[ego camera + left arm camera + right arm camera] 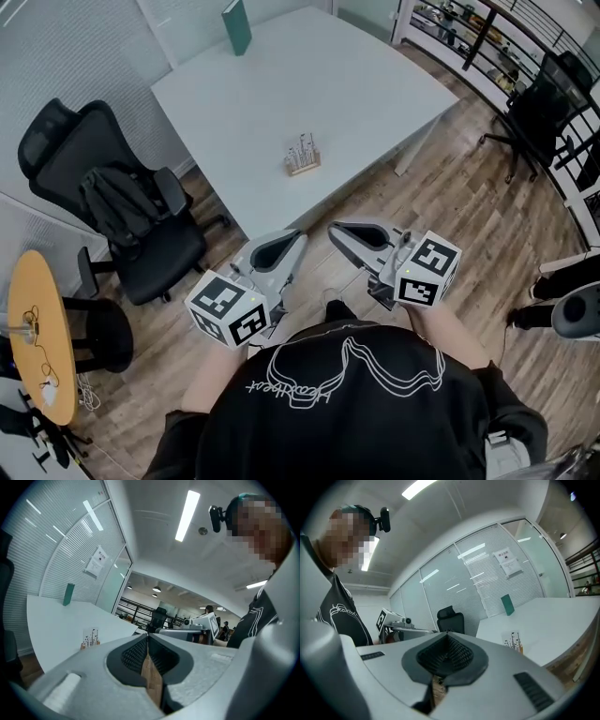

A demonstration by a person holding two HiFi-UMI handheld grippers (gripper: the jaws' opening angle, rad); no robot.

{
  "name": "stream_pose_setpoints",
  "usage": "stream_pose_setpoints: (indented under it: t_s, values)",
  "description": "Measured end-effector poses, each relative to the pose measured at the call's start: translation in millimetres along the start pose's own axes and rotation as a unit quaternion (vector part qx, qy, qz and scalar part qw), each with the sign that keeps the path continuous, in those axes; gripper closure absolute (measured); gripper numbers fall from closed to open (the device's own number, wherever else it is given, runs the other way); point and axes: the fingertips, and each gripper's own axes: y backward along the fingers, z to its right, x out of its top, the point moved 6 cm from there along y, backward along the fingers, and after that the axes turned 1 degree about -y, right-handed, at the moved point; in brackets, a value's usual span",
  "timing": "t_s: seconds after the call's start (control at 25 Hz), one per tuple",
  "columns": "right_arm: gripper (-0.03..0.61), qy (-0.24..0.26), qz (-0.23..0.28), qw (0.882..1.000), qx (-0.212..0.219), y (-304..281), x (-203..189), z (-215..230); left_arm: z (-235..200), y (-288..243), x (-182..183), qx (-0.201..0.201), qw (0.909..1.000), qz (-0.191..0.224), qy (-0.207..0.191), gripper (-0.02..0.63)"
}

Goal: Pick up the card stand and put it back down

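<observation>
The card stand (303, 157), a small wooden base with a clear card printed with black marks, stands upright on the white table (356, 84). It also shows small in the left gripper view (90, 638) and the right gripper view (514, 641). My left gripper (296, 236) and right gripper (335, 229) hover side by side in front of my chest, short of the table's near corner and well apart from the stand. Both are shut with nothing between the jaws (148, 637) (447, 634).
A green upright book (237, 26) stands at the table's far edge. A black office chair (122, 211) with a bag on it sits left of the table, and another chair (539, 108) at the far right. A round wooden side table (42, 328) is at the left.
</observation>
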Motion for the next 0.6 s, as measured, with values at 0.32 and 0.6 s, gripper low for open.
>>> stream_pose_setpoints:
  t_s: [0.32, 0.6]
  values:
    - [0.571, 0.020, 0.008, 1.000, -0.007, 11, 7, -19, 17, 11, 6, -0.004, 0.9999, 0.005, -0.015, 0.595]
    - [0.571, 0.024, 0.011, 1.000, -0.008, 20, 9, -25, 28, 11, 11, -0.006, 0.9997, 0.009, -0.021, 0.595]
